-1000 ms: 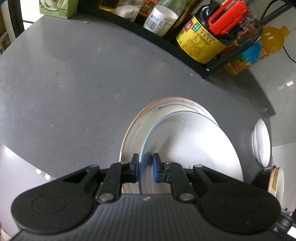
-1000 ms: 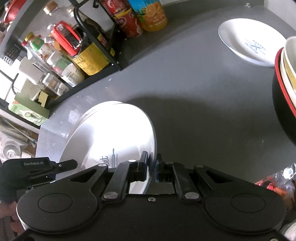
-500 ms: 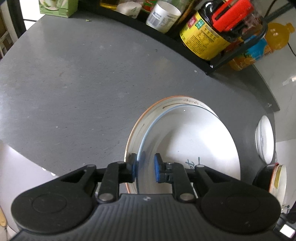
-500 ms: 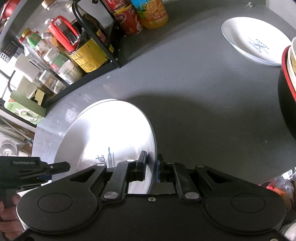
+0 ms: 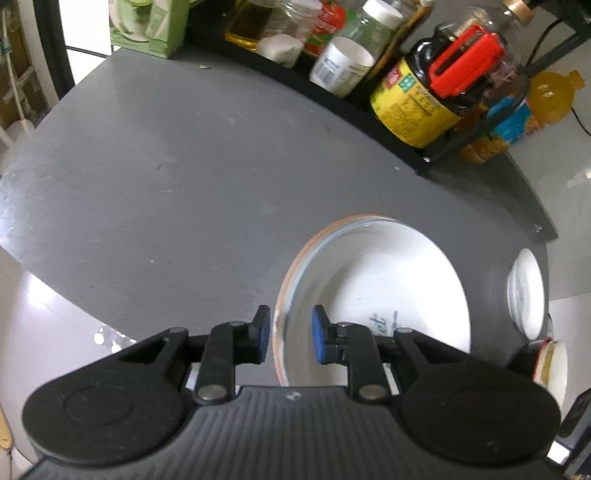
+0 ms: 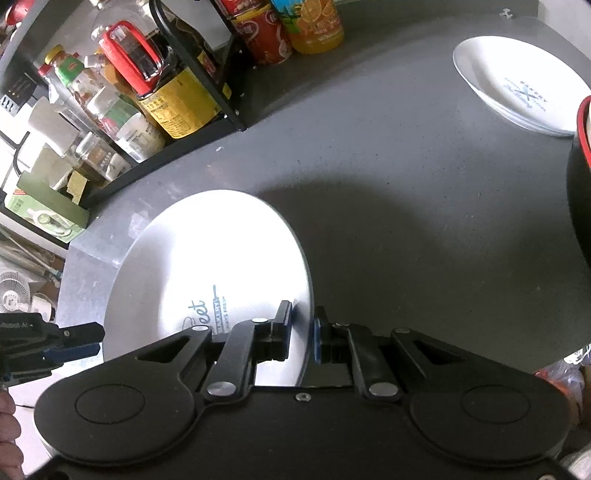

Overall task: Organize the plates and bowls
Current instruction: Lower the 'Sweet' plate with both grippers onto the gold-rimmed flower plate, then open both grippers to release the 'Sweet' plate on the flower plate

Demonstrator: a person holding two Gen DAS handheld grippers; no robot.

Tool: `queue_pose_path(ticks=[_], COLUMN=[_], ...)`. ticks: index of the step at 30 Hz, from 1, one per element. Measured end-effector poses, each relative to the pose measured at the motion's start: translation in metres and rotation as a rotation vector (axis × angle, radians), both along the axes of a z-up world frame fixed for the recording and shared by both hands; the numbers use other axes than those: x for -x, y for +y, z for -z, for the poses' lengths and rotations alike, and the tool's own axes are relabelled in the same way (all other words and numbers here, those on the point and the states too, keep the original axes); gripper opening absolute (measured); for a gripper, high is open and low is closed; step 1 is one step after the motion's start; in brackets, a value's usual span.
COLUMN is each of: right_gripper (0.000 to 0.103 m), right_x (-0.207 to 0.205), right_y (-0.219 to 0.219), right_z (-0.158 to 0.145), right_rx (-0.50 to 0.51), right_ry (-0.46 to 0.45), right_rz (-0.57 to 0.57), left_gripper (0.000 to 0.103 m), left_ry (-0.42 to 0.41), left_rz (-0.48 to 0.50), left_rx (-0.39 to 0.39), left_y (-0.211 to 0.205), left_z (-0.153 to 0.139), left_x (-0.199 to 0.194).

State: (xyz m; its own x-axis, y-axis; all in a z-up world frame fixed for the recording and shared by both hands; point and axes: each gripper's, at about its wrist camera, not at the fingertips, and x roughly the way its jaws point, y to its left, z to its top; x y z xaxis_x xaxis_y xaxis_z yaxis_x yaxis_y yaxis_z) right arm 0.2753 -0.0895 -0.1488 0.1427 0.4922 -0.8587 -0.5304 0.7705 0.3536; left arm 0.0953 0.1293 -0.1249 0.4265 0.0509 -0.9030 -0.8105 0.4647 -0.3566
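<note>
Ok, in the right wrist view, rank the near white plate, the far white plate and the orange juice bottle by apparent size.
1. Near white plate, largest, though closest to the camera.
2. Far white plate.
3. Orange juice bottle, smallest; its top is cut off.

Both fisheye views sit just behind their own fingers, looking down and forward over the grey tabletop (image 5: 184, 177) at close range. The left view has the rack (image 5: 388, 110) at upper right; the right view has it at upper left. Both share the stacked plates (image 5: 388, 280) (image 6: 221, 251) low in frame.
</note>
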Motion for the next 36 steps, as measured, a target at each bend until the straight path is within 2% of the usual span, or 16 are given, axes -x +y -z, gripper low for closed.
queue_pose_path(ticks=[3,10,16,22,33,36], right_gripper=[0.013,0.020,0.021,0.021,0.022,0.029], right_x=[0.002,0.008,0.011,0.006,-0.006,-0.010], right_y=[0.003,0.007,0.003,0.001,-0.011,-0.016], right_z=[0.001,0.006,0.003,0.000,-0.021,-0.031], right_rx=[0.012,0.034,0.026,0.017,-0.048,-0.058], right_ry=[-0.007,0.007,0.008,0.008,0.012,-0.002], right_rz=[-0.001,-0.017,-0.020,-0.018,-0.049,-0.058], left_gripper=[0.022,0.022,0.011,0.010,0.014,0.020], left_ry=[0.027,-0.007,-0.041,-0.039,-0.059,-0.059], left_rz=[0.001,-0.010,-0.001,-0.005,-0.011,0.003], left_rx=[0.004,0.036,0.024,0.031,-0.037,-0.045], left_y=[0.000,-0.003,-0.003,0.000,0.007,0.006], left_z=[0.008,0.022,0.022,0.022,-0.014,-0.023], left_x=[0.002,0.006,0.005,0.004,0.010,0.002])
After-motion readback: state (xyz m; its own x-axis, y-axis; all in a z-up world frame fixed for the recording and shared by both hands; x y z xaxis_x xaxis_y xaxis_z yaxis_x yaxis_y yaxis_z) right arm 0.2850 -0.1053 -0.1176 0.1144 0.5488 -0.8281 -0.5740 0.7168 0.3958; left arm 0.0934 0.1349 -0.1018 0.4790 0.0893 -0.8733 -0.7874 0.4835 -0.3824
